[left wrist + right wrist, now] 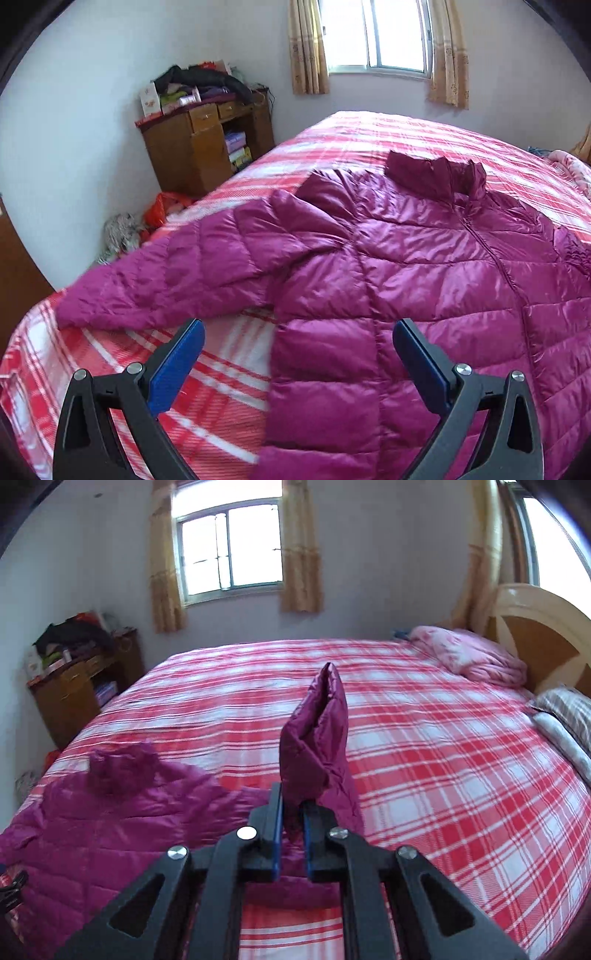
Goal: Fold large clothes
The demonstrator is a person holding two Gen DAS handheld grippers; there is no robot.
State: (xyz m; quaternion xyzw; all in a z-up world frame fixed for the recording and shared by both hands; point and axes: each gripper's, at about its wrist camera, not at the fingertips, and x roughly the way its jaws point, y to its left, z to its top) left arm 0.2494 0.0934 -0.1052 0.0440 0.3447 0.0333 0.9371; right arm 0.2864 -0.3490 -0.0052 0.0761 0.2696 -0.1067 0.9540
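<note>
A magenta quilted puffer jacket (399,266) lies front-up on the red plaid bed (351,147), collar toward the window, its left sleeve (177,273) stretched toward the bed's edge. My left gripper (297,339) is open, hovering just above the jacket's lower left side and touching nothing. In the right wrist view the jacket's body (110,812) lies at the lower left. My right gripper (291,808) is shut on the jacket's right sleeve (317,738), whose cuff end stands up above the jaws, lifted off the bed (443,757).
A wooden cabinet (207,151) piled with clothes and boxes stands by the wall left of the bed. Bags (162,210) lie on the floor beside it. A pink folded quilt (469,657), pillows (569,716) and the headboard (535,638) are at the right. A curtained window (229,550) is behind.
</note>
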